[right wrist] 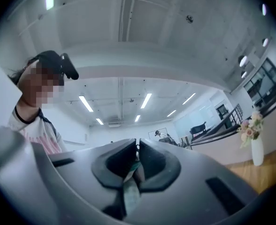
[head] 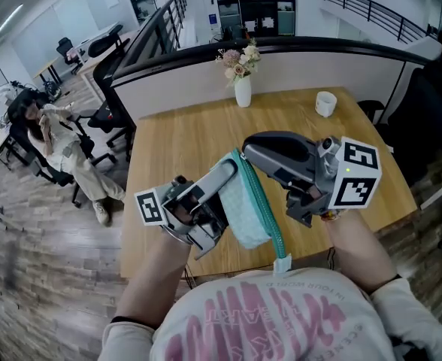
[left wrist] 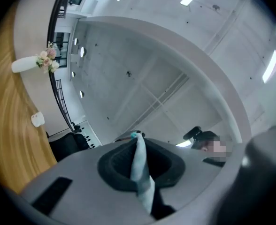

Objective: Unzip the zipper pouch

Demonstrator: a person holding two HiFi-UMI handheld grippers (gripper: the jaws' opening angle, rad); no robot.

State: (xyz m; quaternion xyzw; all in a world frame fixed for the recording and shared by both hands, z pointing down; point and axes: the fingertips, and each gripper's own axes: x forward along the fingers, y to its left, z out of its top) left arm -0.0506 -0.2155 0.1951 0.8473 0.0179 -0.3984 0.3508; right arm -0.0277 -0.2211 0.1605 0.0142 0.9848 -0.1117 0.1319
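Observation:
A pale teal zipper pouch (head: pixel 245 215) with a green zipper (head: pixel 264 209) hangs in the air between my two grippers, above the wooden table (head: pixel 183 138). A small pale tab (head: pixel 283 264) dangles at the zipper's low end. My left gripper (head: pixel 232 168) reaches up from the left and is shut on the pouch's fabric edge (left wrist: pixel 141 170). From the right, my right gripper (head: pixel 247 150) meets the pouch's top corner. It is shut on a green strip of the zipper (right wrist: pixel 130 184). Whether that strip is the pull is hidden by the jaws.
A white vase of flowers (head: pixel 242 89) and a white cup (head: pixel 325 104) stand at the table's far side. Beyond the table run a low partition wall (head: pixel 296 59) and office chairs (head: pixel 108 115). A seated person (head: pixel 59 145) is at the far left.

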